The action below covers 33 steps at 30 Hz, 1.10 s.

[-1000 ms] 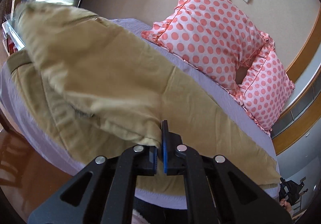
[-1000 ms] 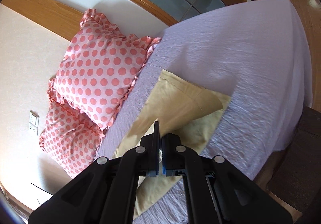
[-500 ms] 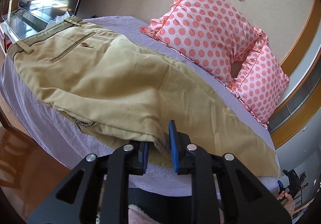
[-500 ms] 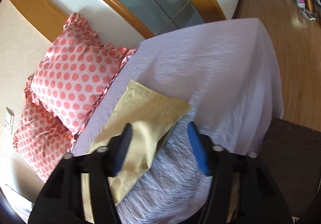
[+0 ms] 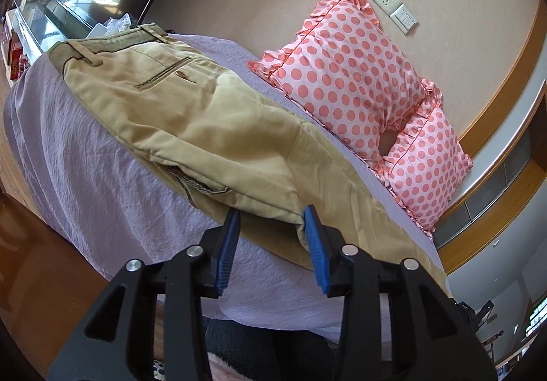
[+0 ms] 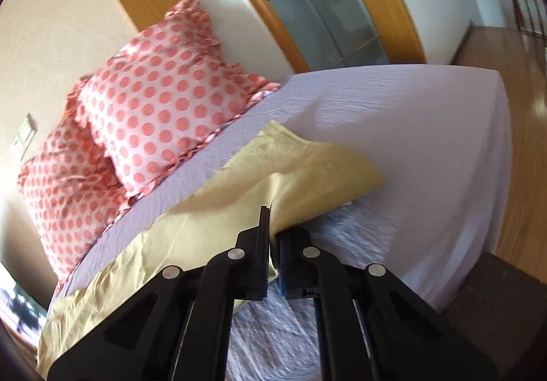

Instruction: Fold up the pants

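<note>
Now, line by line, from the left of each frame to the right:

Left gripper (image 5: 271, 230): held at lower centre of the left wrist view, blue pads spread wide. A second ago those pads were pinched on khaki cloth; that cloth has since been let go and lies flat just ahead of the fingertips.

Pants (image 5: 191, 121): laid from the waistband at upper left of the left view down toward lower right, one leg folded over the other, on the lavender bedsheet (image 5: 85, 176). The lengthwise fold is judged done at this end.

Pillows (image 5: 345, 73): two pink polka-dot ones at the right of the left view, near the pants; contact cannot be told.

Right gripper (image 6: 271, 241): at lower centre of the right wrist view, pads nearly together with a pale yellow edge of the leg caught between them. Half a second ago it was seen spread; it has since closed on the cloth.

Leg end (image 6: 318, 162): lifted and folded over itself at centre right, over the sheet.

Meaning: a crosswise fold, hem toward waistband, is judged to be beginning; the view is motion-blurred.
</note>
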Tool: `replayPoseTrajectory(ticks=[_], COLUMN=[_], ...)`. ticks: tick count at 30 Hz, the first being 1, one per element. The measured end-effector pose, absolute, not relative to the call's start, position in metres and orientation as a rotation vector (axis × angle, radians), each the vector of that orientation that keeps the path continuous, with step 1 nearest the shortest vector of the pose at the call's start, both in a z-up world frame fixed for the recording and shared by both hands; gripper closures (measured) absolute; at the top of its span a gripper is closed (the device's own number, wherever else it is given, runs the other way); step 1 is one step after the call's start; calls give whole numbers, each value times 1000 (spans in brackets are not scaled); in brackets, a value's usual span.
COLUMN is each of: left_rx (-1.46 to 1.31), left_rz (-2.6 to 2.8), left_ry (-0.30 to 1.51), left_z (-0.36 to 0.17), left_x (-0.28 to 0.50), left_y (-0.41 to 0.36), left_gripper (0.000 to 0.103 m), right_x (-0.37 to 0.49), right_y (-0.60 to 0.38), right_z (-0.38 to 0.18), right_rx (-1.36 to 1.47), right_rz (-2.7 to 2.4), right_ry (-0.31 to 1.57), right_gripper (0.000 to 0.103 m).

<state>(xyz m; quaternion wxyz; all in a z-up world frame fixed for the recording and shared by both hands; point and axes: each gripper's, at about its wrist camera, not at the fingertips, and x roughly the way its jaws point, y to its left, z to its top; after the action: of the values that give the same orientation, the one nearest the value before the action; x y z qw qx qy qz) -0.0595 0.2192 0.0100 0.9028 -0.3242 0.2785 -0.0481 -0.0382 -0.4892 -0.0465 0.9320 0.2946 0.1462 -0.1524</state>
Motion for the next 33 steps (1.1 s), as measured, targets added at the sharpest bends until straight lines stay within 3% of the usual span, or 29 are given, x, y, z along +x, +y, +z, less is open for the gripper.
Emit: replayPoseTrajectory(ticks=[5, 10, 15, 16, 18, 20, 21, 24, 33], left_rx=[-727, -757, -801, -802, -791, -772, -769, -787, -808], left_rz=[-102, -47, -55, -62, -74, -68, -63, -39, 128], left_ry=[497, 493, 512, 514, 528, 542, 544, 543, 489], left_z=[9, 6, 0, 0, 1, 2, 1, -1, 5], left_x=[-74, -79, -75, -73, -69, -67, -66, -63, -48], left_y=[235, 252, 262, 263, 263, 265, 266, 274, 315], left_gripper=[60, 55, 47, 45, 42, 40, 39, 39, 39], right_x=[-7, 35, 58, 59, 55, 49, 46, 43, 51], right_y=[-442, -326, -178, -150, -119, -112, -114, -122, -123], right_z=[1, 43, 24, 12, -7, -17, -19, -20, -23], right_rx=[481, 371, 176, 104, -4, -10, 5, 48, 139], right_rz=[-123, 278, 683, 728, 740, 776, 799, 818, 827], right_ry=[232, 226, 456, 531, 611, 629, 628, 629, 670], right_gripper=[99, 99, 97, 94, 63, 39, 33, 26, 24])
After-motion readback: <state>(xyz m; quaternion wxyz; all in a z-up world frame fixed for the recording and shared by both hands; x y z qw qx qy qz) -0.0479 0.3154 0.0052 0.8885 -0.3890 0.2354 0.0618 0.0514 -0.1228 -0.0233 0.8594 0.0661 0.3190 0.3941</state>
